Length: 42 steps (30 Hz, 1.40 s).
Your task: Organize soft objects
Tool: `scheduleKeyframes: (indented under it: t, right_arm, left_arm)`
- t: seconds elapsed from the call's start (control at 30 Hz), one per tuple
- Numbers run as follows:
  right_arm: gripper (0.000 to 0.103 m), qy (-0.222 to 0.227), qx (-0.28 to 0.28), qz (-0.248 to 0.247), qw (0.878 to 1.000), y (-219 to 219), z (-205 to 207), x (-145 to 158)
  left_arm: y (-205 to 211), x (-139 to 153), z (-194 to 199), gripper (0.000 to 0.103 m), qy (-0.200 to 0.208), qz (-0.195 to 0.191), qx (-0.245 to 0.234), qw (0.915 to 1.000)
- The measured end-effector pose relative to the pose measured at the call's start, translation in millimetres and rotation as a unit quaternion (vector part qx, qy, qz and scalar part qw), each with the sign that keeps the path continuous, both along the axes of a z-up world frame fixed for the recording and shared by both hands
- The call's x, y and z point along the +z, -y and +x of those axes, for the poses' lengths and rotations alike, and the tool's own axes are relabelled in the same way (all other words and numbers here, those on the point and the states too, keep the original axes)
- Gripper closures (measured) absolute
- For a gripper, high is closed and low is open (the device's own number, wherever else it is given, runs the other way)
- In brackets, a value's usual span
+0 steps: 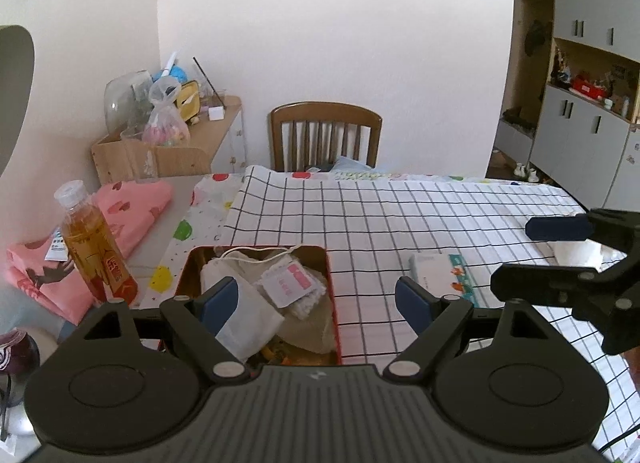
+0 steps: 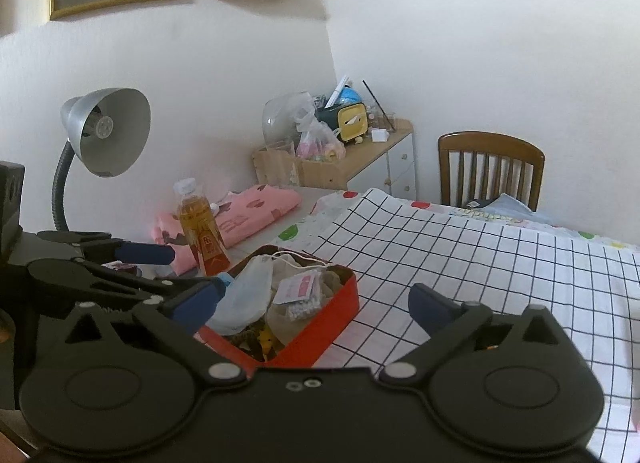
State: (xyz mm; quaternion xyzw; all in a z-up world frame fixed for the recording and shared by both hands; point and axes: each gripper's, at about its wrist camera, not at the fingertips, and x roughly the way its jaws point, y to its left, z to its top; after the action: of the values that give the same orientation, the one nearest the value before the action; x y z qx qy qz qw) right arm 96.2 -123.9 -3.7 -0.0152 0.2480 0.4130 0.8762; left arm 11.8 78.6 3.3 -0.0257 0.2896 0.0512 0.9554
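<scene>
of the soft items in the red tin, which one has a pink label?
The small flat packet lying on top near the tin's right side; the white pouch and drawstring bag beside it are plain.

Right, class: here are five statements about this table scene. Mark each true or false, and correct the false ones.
1. The red tin on the checked tablecloth is shut with a lid. False: it is open, with cloth pouches and packets inside.
2. The bottle of amber drink stands upright beside the tin. True.
3. The left gripper grips a white pouch. False: its jaws stand open with nothing clamped.
4. The folded pink cloth lies behind the bottle. True.
5. The right gripper is open and empty. True.
</scene>
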Motion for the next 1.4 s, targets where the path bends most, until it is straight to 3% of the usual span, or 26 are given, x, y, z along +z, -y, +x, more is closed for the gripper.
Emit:
scheduleKeyframes:
  t: [0.2,0.73,1.0,1.4]
  right_arm:
    - [0.000,0.004,-0.018,0.004,1.000,14,-9,1]
    - [0.000,0.007,-0.051,0.015,0.999,33,-25,0]
    - [0.000,0.014,-0.065,0.019,0.998,36,-28,2]
    - [0.000,0.019,-0.084,0.022,0.996,35,-32,2]
  left_arm:
    - [13,3,-5,0.002,0.011,0.003,-0.008,0.9999]
    - [37,10,-17,0.002,0.035,0.041,-0.023,0.9983]
    - [37,12,-19,0.002,0.042,0.009,-0.035,0.9984]
    - [33,13,-20,0.002,0.051,0.000,-0.033,0.9982]
